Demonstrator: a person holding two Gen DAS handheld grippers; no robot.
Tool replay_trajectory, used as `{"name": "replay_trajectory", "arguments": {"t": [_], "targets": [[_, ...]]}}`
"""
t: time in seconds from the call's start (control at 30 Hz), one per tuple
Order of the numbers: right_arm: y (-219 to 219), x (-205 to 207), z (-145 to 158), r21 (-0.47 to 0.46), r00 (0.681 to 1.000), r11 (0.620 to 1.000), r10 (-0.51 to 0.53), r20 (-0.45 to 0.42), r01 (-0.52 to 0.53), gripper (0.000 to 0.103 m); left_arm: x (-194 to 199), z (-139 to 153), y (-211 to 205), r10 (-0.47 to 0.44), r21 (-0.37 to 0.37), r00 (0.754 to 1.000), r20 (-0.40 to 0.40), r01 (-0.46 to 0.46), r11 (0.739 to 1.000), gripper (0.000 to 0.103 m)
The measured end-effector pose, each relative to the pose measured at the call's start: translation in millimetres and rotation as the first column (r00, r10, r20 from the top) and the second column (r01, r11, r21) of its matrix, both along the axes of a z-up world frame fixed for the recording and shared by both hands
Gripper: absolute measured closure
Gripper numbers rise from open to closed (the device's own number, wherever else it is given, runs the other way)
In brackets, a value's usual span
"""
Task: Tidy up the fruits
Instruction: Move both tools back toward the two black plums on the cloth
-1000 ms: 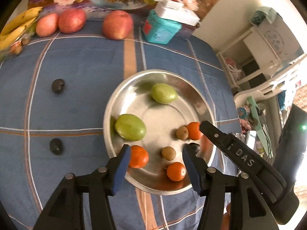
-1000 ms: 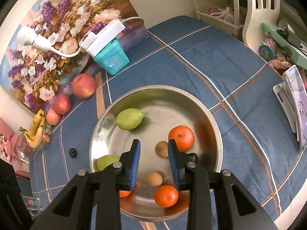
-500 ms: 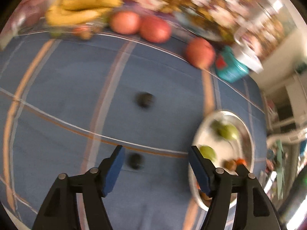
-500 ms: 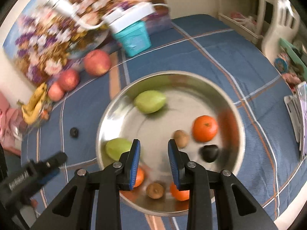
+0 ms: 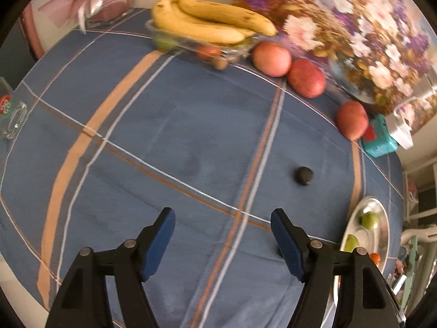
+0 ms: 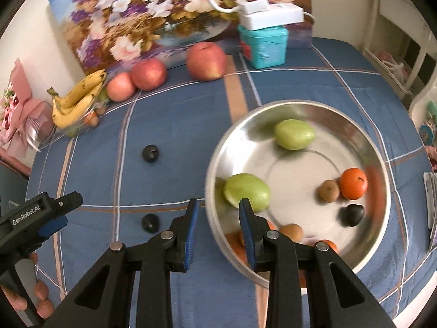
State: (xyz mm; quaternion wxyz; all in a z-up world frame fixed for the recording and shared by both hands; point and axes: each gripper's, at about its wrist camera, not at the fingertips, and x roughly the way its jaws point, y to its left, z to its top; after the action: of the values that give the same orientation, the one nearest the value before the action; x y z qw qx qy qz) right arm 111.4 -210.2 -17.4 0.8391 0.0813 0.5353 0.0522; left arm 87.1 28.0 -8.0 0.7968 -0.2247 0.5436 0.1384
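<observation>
Since the left gripper (image 5: 222,239) gapes wide and empty while the right gripper (image 6: 218,222) stands narrower, also empty, beside the bowl (image 6: 381,169), a hasty grab could send the near dark fruit (image 6: 150,222) rolling — or knock it against the bowl

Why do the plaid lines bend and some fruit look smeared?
Both views are fisheye, so the tablecloth stripes bow toward the edges. Left wrist view: bananas and painting are motion-blurred. Right wrist view: the metal bowl and green fruit smear; the bowl shows glare.

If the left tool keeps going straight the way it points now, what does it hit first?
Probably only bare tablecloth: the open left tool frames empty cloth. The dark fruit lies right of that line, and the bananas are far beyond. Depth is unclear.
</observation>
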Motion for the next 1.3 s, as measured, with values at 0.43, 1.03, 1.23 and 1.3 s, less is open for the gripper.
{"name": "replay_trajectory", "arguments": {"t": [0.43,1.03,1.23,1.3], "targets": [[20,4,-8,-0.046,0.999,0.999,0.015,0.036,-0.014,0.006,1,-22,5,-0.007,0.094,0.997,-0.078,0.015,0.995,0.000],[81,7,-24,-0.023,0.983,0.983,0.181,-0.020,-0.182,0.004,-1,-25,38,0.001,0.074,0.997,-0.076,0.005,0.997,0.000],[92,12,-50,-0.057,0.976,0.978,0.193,-0.097,-0.199,0.004,5,-46,31,-0.078,0.058,0.987,-0.143,0.088,0.994,0.000],[95,13,-55,-0.079,0.974,0.975,0.198,-0.106,-0.207,0.004,7,-52,29,-0.089,0.058,0.983,-0.158,0.099,0.993,0.000]]}}
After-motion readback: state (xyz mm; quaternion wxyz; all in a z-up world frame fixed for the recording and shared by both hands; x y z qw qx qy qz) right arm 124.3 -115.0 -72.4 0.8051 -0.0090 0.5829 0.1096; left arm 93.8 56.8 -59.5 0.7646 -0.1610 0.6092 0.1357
